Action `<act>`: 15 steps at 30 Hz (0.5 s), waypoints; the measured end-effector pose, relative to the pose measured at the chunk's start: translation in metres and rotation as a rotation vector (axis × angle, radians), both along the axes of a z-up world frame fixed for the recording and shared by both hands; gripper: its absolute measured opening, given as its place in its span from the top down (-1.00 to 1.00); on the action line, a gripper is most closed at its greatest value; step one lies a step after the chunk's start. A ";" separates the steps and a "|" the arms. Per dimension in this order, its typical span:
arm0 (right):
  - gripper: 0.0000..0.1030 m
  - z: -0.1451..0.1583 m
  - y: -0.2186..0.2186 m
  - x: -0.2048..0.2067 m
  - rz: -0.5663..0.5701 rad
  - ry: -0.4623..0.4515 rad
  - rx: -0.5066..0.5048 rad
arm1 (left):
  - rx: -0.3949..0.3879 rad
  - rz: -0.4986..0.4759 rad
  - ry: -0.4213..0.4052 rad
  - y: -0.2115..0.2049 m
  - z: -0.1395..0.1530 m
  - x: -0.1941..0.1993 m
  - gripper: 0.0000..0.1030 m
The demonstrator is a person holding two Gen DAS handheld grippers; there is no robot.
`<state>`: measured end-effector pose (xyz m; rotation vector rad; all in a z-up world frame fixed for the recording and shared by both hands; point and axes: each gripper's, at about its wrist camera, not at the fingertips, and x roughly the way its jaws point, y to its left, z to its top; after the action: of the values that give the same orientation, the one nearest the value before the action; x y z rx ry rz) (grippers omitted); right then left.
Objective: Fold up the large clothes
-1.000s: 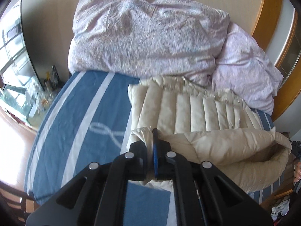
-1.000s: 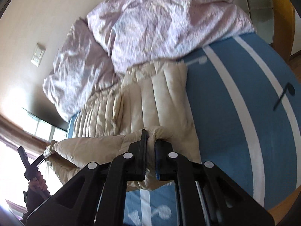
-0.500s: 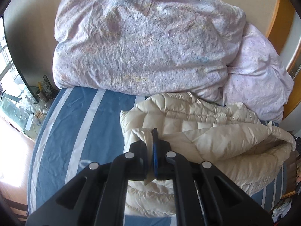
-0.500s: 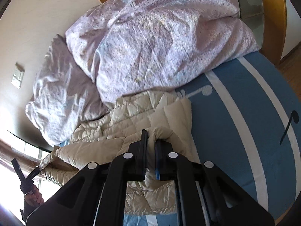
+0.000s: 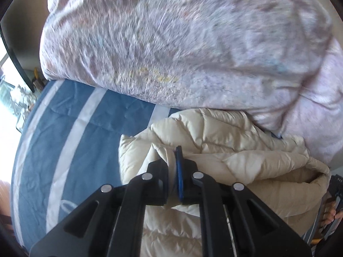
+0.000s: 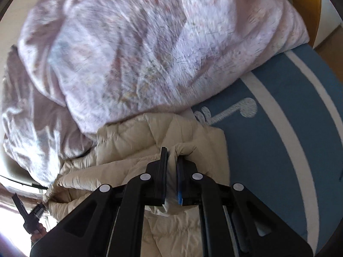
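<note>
A cream quilted puffer jacket [image 5: 225, 141] lies on the blue striped bed, folded over on itself, its far edge against the duvet. My left gripper [image 5: 174, 152] is shut on a fold at the jacket's left corner. In the right wrist view the jacket [image 6: 133, 141] runs off to the left, and my right gripper [image 6: 171, 153] is shut on a fold at its right corner. Both grippers hold the doubled edge just above the lower layer. The lower layer is mostly hidden under the gripper bodies.
A crumpled lilac duvet [image 5: 182, 42] is piled at the head of the bed and fills the upper half of both views [image 6: 139, 49]. The blue bedcover with white stripes [image 5: 70, 132] extends left, and right in the right wrist view [image 6: 289, 128]. A wooden frame [image 6: 317, 10] stands at the far right.
Both grippers have carried the jacket's near edge forward toward the duvet, so the jacket is doubled over. The duvet looms much larger and the exposed quilted back has shrunk.
</note>
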<state>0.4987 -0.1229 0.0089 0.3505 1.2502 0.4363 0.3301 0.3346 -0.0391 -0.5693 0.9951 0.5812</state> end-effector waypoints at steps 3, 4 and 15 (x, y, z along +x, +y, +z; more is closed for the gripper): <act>0.43 -0.008 0.004 0.016 -0.026 0.042 0.049 | -0.041 0.038 -0.007 0.010 -0.011 0.013 0.67; 0.34 -0.008 0.005 0.019 -0.034 0.047 0.066 | -0.057 0.051 -0.017 0.014 -0.013 0.016 0.57; -0.37 0.040 -0.006 -0.014 0.039 -0.191 0.065 | 0.026 0.083 -0.086 0.015 0.015 0.009 -0.34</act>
<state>0.4843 -0.1286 0.0488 0.3317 1.0597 0.5327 0.3388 0.3499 -0.0243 -0.6101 0.8852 0.6376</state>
